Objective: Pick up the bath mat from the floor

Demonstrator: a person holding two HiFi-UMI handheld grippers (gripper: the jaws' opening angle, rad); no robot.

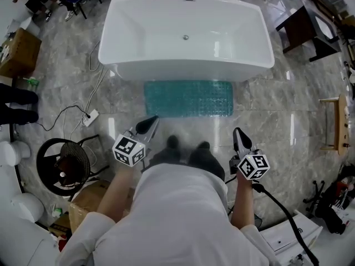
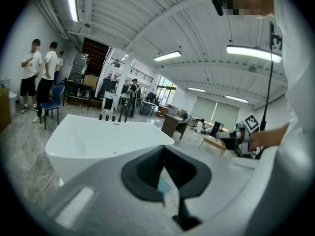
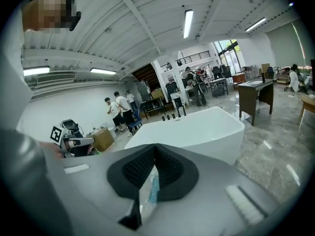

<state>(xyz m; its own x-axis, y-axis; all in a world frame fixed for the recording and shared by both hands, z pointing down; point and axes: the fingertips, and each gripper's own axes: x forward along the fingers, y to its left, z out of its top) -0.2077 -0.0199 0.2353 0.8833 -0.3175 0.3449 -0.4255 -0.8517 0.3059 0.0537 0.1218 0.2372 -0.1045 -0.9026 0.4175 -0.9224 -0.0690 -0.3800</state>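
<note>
A teal bath mat (image 1: 188, 98) lies flat on the marble floor, right in front of the white bathtub (image 1: 186, 35). I stand just behind the mat, with both grippers held above the floor at my sides. My left gripper (image 1: 150, 123) is shut with nothing in it, and it points at the mat's near left corner. My right gripper (image 1: 238, 133) is also shut and empty, near the mat's right end. In the left gripper view the jaws (image 2: 164, 150) meet, and a sliver of the mat (image 2: 165, 186) shows below them. The right gripper view shows its jaws (image 3: 155, 147) closed over a strip of mat (image 3: 153, 188).
A floor fan (image 1: 63, 166) and a cardboard box (image 1: 89, 201) stand at my left. A power strip with a cable (image 1: 91, 117) lies left of the mat. A dark table (image 1: 303, 29) and a wooden stool (image 1: 335, 123) are to the right. People (image 2: 40, 77) stand at the far back.
</note>
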